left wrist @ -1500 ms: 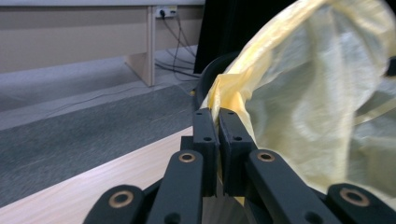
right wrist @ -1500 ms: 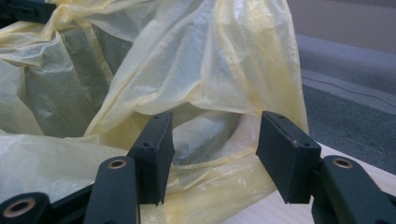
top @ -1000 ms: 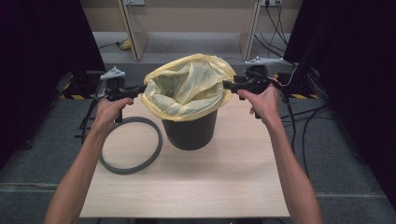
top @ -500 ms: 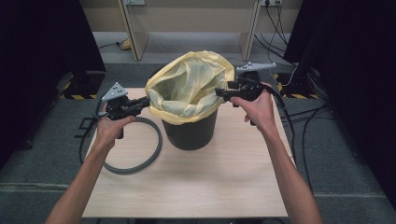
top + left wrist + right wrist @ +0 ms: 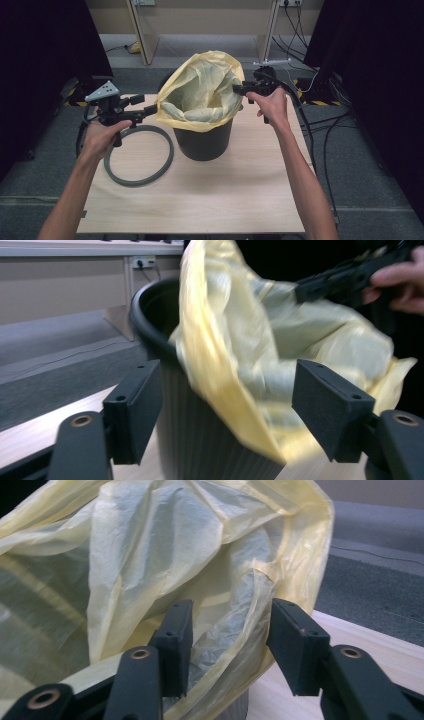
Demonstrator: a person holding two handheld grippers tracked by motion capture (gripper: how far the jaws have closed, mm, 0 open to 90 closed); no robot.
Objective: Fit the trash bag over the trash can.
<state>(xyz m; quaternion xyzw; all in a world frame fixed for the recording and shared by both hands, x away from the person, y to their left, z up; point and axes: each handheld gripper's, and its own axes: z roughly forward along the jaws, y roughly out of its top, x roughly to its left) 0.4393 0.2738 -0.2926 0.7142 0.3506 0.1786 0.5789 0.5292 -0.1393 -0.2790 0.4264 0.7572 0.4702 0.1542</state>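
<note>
thin crinkled yellow plastic bag (image 5: 202,92)

Two bare forearms, no sleeves, no gloves or watch. Left gripper (image 5: 147,103): black body, pistol-style handle, grey three-cornered plate on top with small holes, black cable trailing from it. Right gripper (image 5: 238,88): same black build, a thin grey plate seen edge-on above it, black cable running back off the table side. Up close, each jaw is a matte black arm with a brass-ringed pivot hole, ending in a flat rectangular black pad (image 5: 331,407) with small screw holes; pads (image 5: 297,642) look lightly scuffed.
</note>
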